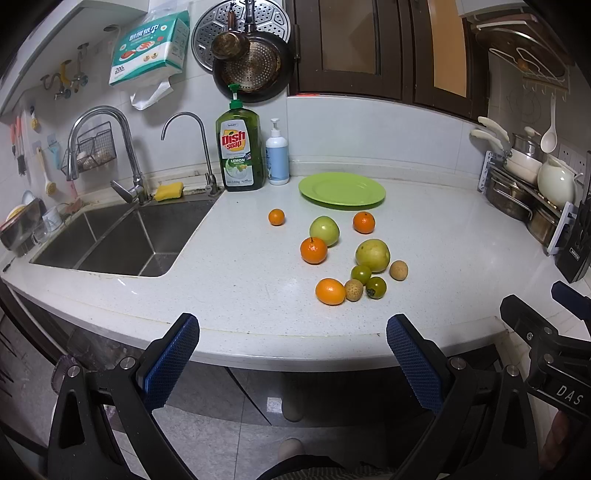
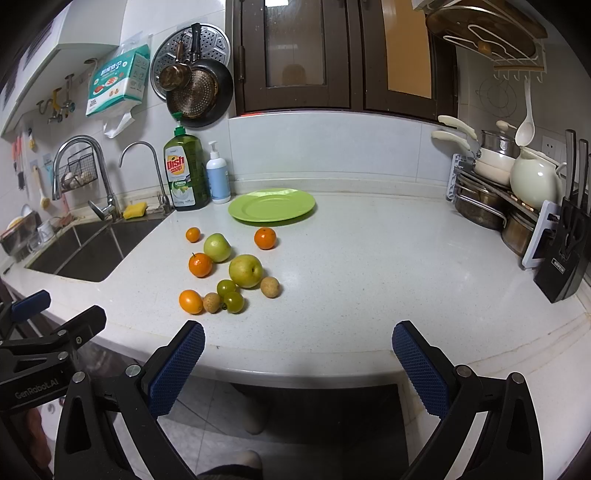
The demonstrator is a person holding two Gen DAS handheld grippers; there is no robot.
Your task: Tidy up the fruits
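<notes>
Kitchen interior. White speckled stone countertop [image 1: 240,280] with curved front edge. Stainless steel double-basin sink [image 1: 122,240] set at left; tall chrome gooseneck tap [image 1: 107,147] and slimmer chrome filter tap [image 1: 192,144] behind it. White tiled wall [image 1: 369,136] as backsplash. Dark brown wooden window frame [image 2: 351,55] with frosted glass panes above the counter. Round perforated steel steamer tray [image 1: 240,33] and black frying pan [image 1: 255,70] hung on the wall. Grey tiled floor [image 1: 221,435] below. Light even, cool.
</notes>
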